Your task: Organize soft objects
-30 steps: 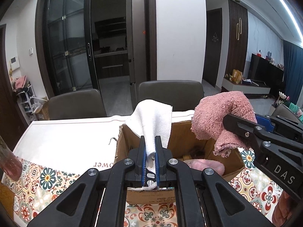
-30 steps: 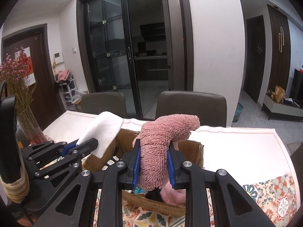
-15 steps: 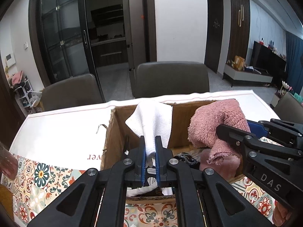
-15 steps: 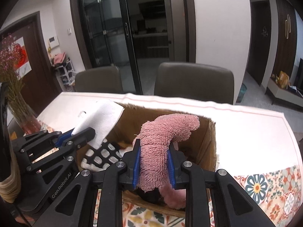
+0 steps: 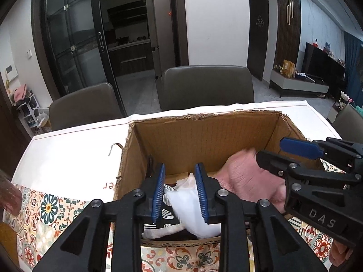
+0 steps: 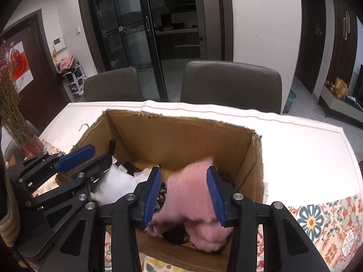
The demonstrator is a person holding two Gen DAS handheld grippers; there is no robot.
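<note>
**Both grippers let go over the box**

Left gripper (image 5: 180,192), black-framed with ribbed blue pads, hangs over the near wall of the open brown cardboard box (image 5: 204,133), its jaws just parted. The white woven cloth (image 5: 190,206) lies between the pads, and a gap shows on the left side, so by my reading it is released, not pinched. It slumps onto a black-and-white striped fabric (image 5: 166,204) already in the box.

Right gripper (image 6: 185,196) stands beside it over the same box, its jaws likewise just spread. The pink shaggy towel (image 6: 190,195) sits between the blue pads, motion-blurred and sagging towards the box floor; it looks to be dropping free.

Both tools tilt downward over the opening, which suits a drop: soft pieces need no careful seating, only a release above the container so they fall in and settle by their own weight.

The box has torn, ragged top edges and corrugated inner walls, stiff enough to hold loose cloth. The towel is thick, fuzzy and limp; the white cloth is thinner, with a fine weave, and crumples in folds. Under the box lies a tablecloth (image 6: 317,219) with a plain white field and a border of coloured floral tiles.
</note>
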